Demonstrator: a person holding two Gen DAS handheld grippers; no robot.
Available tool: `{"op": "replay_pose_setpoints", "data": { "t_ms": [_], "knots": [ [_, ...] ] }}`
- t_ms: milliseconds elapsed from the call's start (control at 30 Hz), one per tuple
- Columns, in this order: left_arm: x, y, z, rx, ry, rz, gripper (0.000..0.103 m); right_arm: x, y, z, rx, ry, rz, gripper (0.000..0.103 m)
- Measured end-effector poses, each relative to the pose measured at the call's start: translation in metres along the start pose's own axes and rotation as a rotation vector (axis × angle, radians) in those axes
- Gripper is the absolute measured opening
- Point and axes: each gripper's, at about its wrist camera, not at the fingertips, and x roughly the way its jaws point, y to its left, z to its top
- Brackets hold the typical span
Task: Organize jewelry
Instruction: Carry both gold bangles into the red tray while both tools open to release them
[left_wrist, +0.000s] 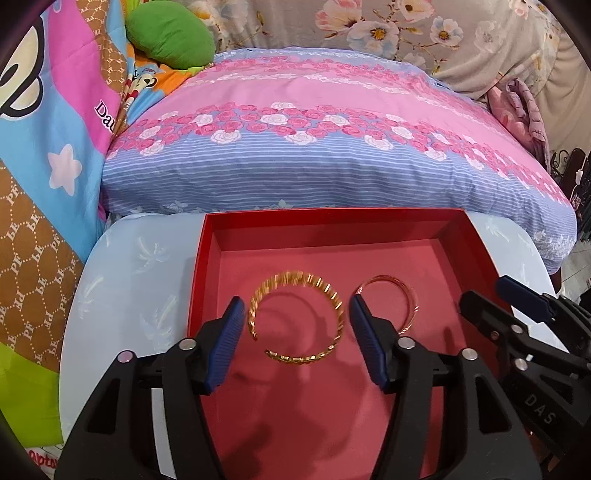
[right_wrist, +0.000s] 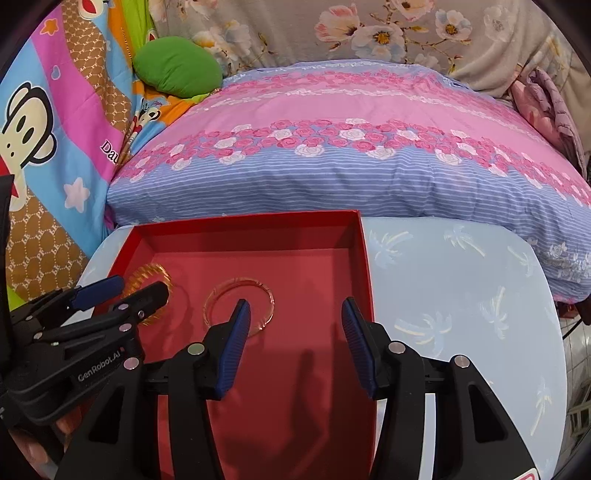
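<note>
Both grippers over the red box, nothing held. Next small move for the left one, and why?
Probably lower the left gripper straight down: its fingers stand apart on either side of the thick gold bangle lying flat in the red box, nothing gripped. The thin bangle lies to its right.

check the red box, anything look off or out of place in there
Nothing stands out. The wide gold bangle and the thin bangles lie flat, apart, on the floor of the red box. Both tongs are open and hold nothing.
</note>
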Motion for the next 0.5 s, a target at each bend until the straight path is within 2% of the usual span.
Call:
{"op": "replay_pose_setpoints", "data": {
  "t_ms": [67,133,333,500],
  "knots": [
    [-0.002,0.001,-0.001,-0.002,-0.010,0.009,0.068,-0.004,0.000,-0.003,0.001,-0.008,-0.005,0.051],
    [-0.006,0.004,0.000,-0.011,-0.025,0.013,0.071,-0.008,0.000,-0.006,0.004,-0.011,-0.001,0.051],
    [-0.022,0.007,-0.004,-0.006,-0.054,0.035,0.072,-0.028,0.005,-0.012,-0.011,-0.045,-0.007,0.055],
    [-0.050,0.009,-0.018,-0.009,-0.083,0.021,0.071,-0.053,0.010,-0.025,-0.022,-0.073,0.003,0.056]
  ]
}}
